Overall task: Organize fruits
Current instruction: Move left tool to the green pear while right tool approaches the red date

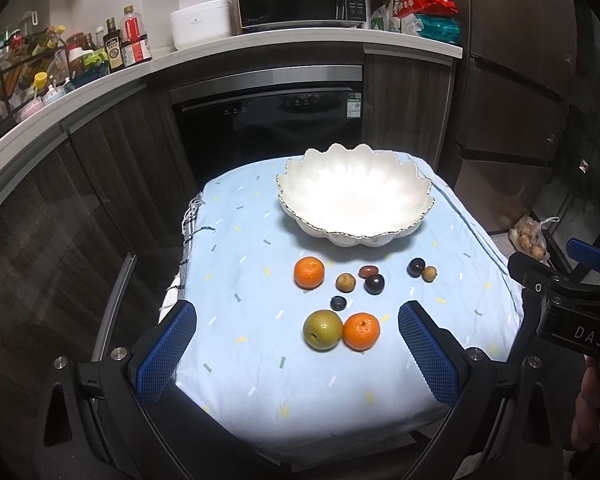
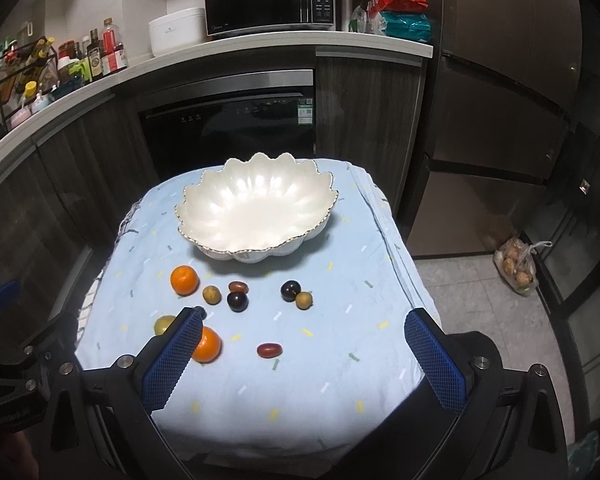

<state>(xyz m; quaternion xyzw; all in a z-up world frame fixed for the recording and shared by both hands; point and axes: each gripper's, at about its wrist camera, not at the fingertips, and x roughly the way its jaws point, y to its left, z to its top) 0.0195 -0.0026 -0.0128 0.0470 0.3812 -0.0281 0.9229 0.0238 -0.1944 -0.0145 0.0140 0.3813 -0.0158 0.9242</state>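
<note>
Both grippers, left gripper (image 1: 298,354) and right gripper (image 2: 304,356), hover with jaws spread wide and empty above the blue cloth (image 1: 240,360). All fruit lies loose in front of the empty scalloped white bowl (image 1: 356,196). Risk: the round tangerine (image 1: 361,331), touching the green fruit (image 1: 322,329), may roll off if a pad nudges it.

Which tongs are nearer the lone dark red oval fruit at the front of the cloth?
Right. The dark red oval fruit lies between the right tongs' open fingers; the left tongs frame the green round fruit further left.
</note>
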